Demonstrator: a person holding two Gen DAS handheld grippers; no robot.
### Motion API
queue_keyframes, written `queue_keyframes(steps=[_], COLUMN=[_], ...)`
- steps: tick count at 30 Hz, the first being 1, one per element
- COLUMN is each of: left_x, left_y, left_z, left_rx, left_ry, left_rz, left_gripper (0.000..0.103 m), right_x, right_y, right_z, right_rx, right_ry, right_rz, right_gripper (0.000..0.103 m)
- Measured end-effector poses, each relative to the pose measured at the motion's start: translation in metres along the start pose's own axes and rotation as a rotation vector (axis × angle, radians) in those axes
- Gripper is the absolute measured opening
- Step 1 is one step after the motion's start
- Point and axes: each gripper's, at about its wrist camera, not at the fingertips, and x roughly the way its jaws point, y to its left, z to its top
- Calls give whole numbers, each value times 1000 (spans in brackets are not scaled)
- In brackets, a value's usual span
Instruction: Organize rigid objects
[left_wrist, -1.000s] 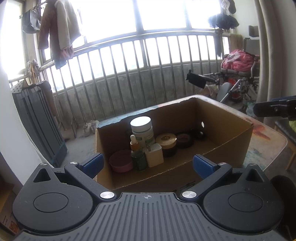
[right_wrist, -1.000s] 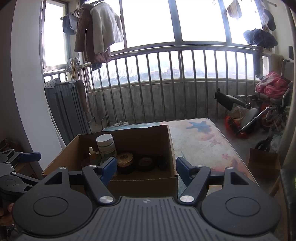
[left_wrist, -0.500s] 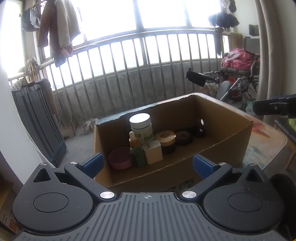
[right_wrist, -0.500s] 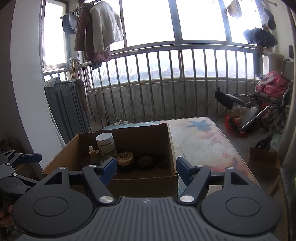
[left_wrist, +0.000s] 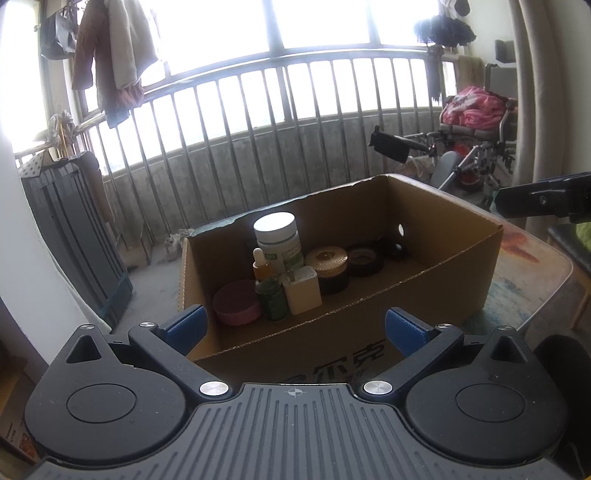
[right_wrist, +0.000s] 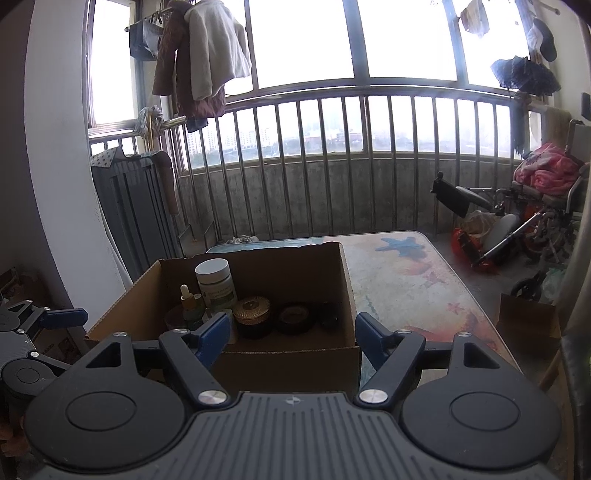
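Observation:
An open cardboard box (left_wrist: 461, 273) (right_wrist: 288, 365) stands on the table. Inside it are a white-lidded jar (left_wrist: 277, 236) (right_wrist: 216, 282), a dropper bottle (left_wrist: 267, 286) (right_wrist: 190, 304), a white plug block (left_wrist: 303, 290), a pink dish (left_wrist: 236, 302), a gold-lidded black pot (left_wrist: 328, 267) (right_wrist: 253, 315) and a black tape roll (left_wrist: 365, 260) (right_wrist: 295, 317). My left gripper (left_wrist: 295, 326) hangs open before the box's near wall, holding nothing. My right gripper (right_wrist: 291, 336) faces the box's end wall; its jaws are opening, with nothing between them.
The patterned table top (right_wrist: 413, 280) stretches to the right of the box. A metal railing (right_wrist: 332, 166) runs behind it. A wheelchair with pink bedding (right_wrist: 535, 206) is at the right and a folded dark rack (right_wrist: 133, 214) at the left. Clothes (right_wrist: 207, 62) hang above.
In the left wrist view the box and its contents sit slightly higher and more of the near wall shows. The right gripper's jaws stand a touch wider.

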Motion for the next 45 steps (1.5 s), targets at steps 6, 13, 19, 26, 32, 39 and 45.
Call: queue_keyframes(steps=[6,13,19,26,32,39,45], left_x=[-3,-4,-4,-5,-4,-3,-3], left_y=[1,2,-2,-7,-8,-9,-8], left_z=[1,2,0,2,5,7,6], left_rx=[6,-12,2,9,6,-6,-4], left_ry=[-7,-12,-3,-11,-13,-6,0], left_rz=[9,15,0,-5,1,21,31], left_gripper=[103,103,103,103,103,103,103], right_x=[2,1,1,1,2,1,2], right_y=[0,4,4,7,3,-1,-1], right_z=[-2,-1,-1,-3,-4,-6,-7], right_rx=[-1,-17,-15,-25,-15,6,13], right_ry=[6,2,1,5,6,2,8], right_rz=[3,11,6,5,1,9,21], right_gripper=[78,78,80,80,81,82,82])
